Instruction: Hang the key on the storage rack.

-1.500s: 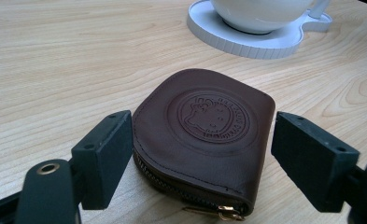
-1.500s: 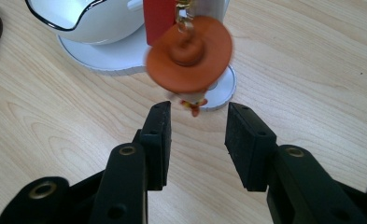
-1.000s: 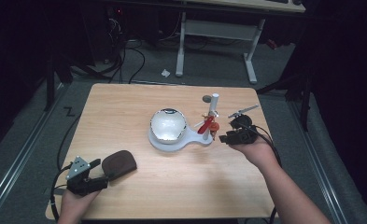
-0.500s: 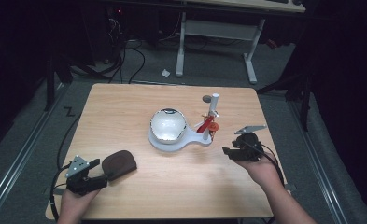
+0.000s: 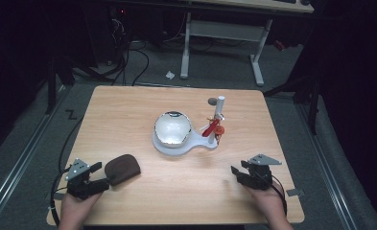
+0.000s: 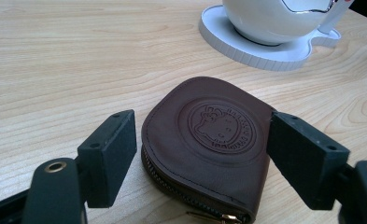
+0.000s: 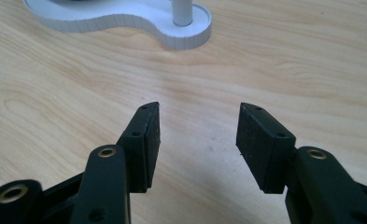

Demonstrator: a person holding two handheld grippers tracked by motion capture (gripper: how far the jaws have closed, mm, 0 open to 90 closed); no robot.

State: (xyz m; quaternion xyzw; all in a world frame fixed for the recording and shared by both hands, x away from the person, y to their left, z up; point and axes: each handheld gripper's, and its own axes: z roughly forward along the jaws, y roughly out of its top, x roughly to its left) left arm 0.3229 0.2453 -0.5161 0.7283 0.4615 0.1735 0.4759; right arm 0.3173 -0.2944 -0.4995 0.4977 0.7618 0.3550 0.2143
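Pouch (image 5: 123, 167) first: we see a small brown leather one lying flat near the front left of the table (image 5: 128, 110), zip edge toward us and an embossed round cartoon stamp (image 6: 217, 128) on its upper face. Our left gripper (image 5: 99, 175) sits at that corner with its jaws spread wide on either side of the pouch; in the left gripper view the right jaw stands right against the pouch's edge, though we cannot tell whether it touches, while the left jaw stands a little clear of it, so nothing is clamped. Our right gripper (image 5: 235, 171) rests low over the front right of the table, well apart from the pouch, and in the right gripper view (image 7: 197, 126) its jaws are parted over bare wood with nothing between them. Farther back, about mid-table, we see a white stand (image 5: 176, 144) carrying a shiny white-and-silver bowl (image 5: 172, 128), with a white post (image 5: 219, 107) and a red piece (image 5: 212, 128) on the stand's right lobe. Both grippers are clear of the stand.
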